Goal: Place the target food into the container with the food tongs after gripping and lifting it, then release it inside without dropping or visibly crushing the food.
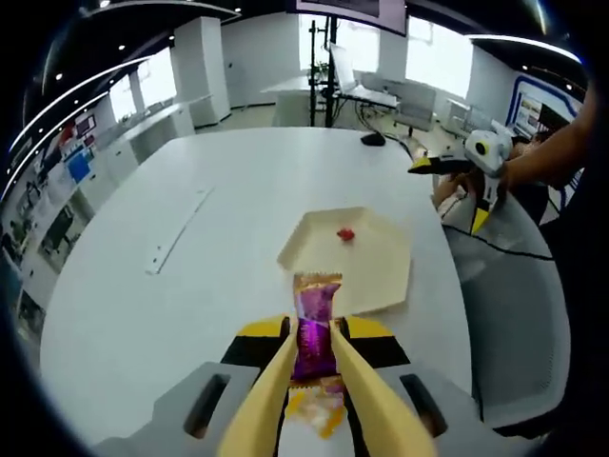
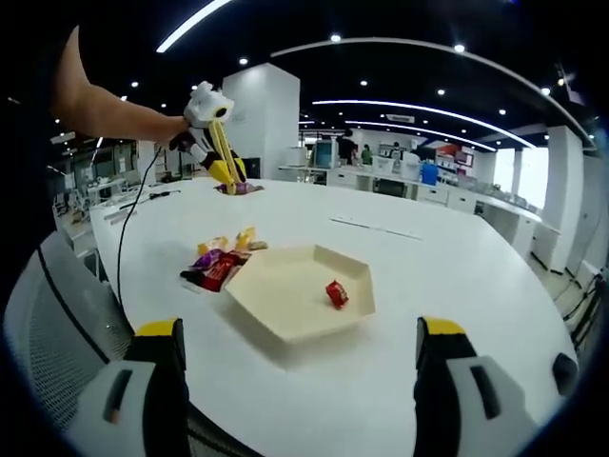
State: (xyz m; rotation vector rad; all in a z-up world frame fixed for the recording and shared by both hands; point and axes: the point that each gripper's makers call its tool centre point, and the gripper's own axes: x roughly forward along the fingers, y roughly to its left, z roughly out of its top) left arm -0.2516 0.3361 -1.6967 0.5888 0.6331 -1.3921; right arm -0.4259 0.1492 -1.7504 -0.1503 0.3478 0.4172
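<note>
While your left gripper hangs above white table, its tongs pinch purple wrapped snack, lifted just short of container rim. Beige hexagonal container lies beyond, one red candy inside. Your right gripper stands spread wide, nothing between jaws, facing container across table. More wrapped snacks lie in pile touching container's edge, on table.
</note>
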